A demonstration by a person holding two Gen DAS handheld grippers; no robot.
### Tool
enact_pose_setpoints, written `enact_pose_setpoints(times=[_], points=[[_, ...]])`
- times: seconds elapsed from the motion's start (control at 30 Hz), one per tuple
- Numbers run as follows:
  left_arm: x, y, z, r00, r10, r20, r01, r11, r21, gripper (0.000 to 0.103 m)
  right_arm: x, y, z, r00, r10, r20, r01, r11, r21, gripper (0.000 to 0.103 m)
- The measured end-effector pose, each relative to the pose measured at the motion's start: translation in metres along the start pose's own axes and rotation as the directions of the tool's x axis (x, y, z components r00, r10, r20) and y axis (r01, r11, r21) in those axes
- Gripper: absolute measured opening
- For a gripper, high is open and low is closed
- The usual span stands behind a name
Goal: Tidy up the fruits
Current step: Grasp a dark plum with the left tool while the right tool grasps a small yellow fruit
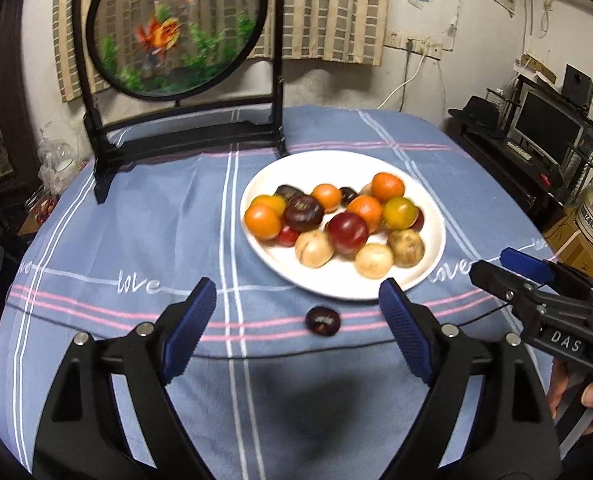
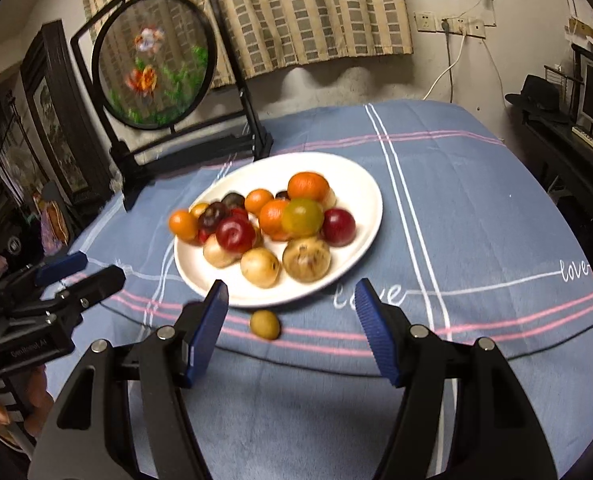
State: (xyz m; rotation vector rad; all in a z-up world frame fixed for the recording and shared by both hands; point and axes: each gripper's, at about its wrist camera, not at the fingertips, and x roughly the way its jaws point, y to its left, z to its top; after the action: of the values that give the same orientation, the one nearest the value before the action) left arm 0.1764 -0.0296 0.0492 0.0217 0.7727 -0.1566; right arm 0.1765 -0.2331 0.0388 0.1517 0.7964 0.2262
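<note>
Your left gripper (image 1: 298, 312) and right gripper (image 2: 290, 312) both gape, holding nothing. Dark plum (image 1: 323, 321) and small yellow-green fruit (image 2: 265, 324) lie on the cloth (image 1: 136, 220) beside the plate (image 1: 336, 284).

The tablecloth (image 1: 136, 216) carries the white word "love" several times. The right hand-held gripper (image 1: 508, 266) reads "DAS" on its body.
</note>
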Motion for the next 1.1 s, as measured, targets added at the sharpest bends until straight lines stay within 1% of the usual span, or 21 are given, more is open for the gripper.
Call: enact_pose_setpoints(times=[0.03, 0.13, 0.33, 0.43, 0.67, 0.77, 0.8, 0.87, 0.93, 1.0, 1.03, 1.1], points=[[0.003, 0.004, -0.005, 1.000, 0.010, -0.010, -0.010, 1.000, -0.010, 0.085, 0.001, 0.001, -0.004, 1.000, -0.004, -0.005, 0.004, 1.000, -0.007, 0.066], [0.013, 0.009, -0.017, 0.999, 0.010, -0.048, -0.011, 1.000, -0.022, 0.085, 0.011, 0.008, -0.020, 0.999, -0.024, -0.038, 0.023, 0.999, -0.032, 0.066], [0.031, 0.015, -0.035, 0.996, 0.019, -0.083, -0.021, 0.999, -0.028, 0.085, 0.031, 0.018, -0.038, 0.995, -0.048, -0.093, 0.042, 0.997, -0.063, 0.066], [0.038, 0.021, -0.040, 0.995, 0.006, -0.100, -0.010, 0.999, -0.046, 0.085, 0.040, 0.027, -0.040, 0.992, -0.068, -0.103, 0.057, 0.993, -0.105, 0.066], [0.043, 0.031, -0.043, 0.995, 0.001, -0.100, -0.009, 0.998, -0.070, 0.085, 0.068, 0.038, -0.035, 0.982, -0.134, -0.130, 0.115, 0.984, -0.139, 0.066], [0.044, 0.033, -0.043, 0.995, 0.011, -0.096, -0.017, 0.998, -0.064, 0.085, 0.077, 0.043, -0.033, 0.980, -0.148, -0.135, 0.126, 0.979, -0.163, 0.066], [0.044, 0.033, -0.043, 0.995, 0.015, -0.094, -0.021, 0.998, -0.059, 0.085, 0.080, 0.044, -0.033, 0.978, -0.159, -0.135, 0.135, 0.976, -0.171, 0.064], [0.045, 0.032, -0.043, 0.995, 0.016, -0.095, -0.020, 0.999, -0.050, 0.085, 0.084, 0.046, -0.032, 0.975, -0.168, -0.143, 0.141, 0.973, -0.180, 0.056], [0.047, 0.031, -0.043, 0.995, 0.010, -0.101, -0.015, 0.999, -0.048, 0.085, 0.091, 0.047, -0.032, 0.972, -0.161, -0.169, 0.131, 0.975, -0.177, 0.047], [0.048, 0.031, -0.044, 0.994, 0.011, -0.105, -0.016, 0.999, -0.045, 0.085, 0.093, 0.048, -0.034, 0.971, -0.154, -0.182, 0.120, 0.976, -0.184, 0.032], [0.048, 0.031, -0.045, 0.994, 0.011, -0.105, -0.016, 0.999, -0.044, 0.085, 0.093, 0.048, -0.034, 0.972, -0.162, -0.170, 0.128, 0.973, -0.191, 0.026], [0.049, 0.031, -0.046, 0.994, 0.008, -0.110, -0.013, 0.999, -0.044, 0.085, 0.092, 0.048, -0.034, 0.975, -0.149, -0.168, 0.118, 0.977, -0.178, 0.026]])
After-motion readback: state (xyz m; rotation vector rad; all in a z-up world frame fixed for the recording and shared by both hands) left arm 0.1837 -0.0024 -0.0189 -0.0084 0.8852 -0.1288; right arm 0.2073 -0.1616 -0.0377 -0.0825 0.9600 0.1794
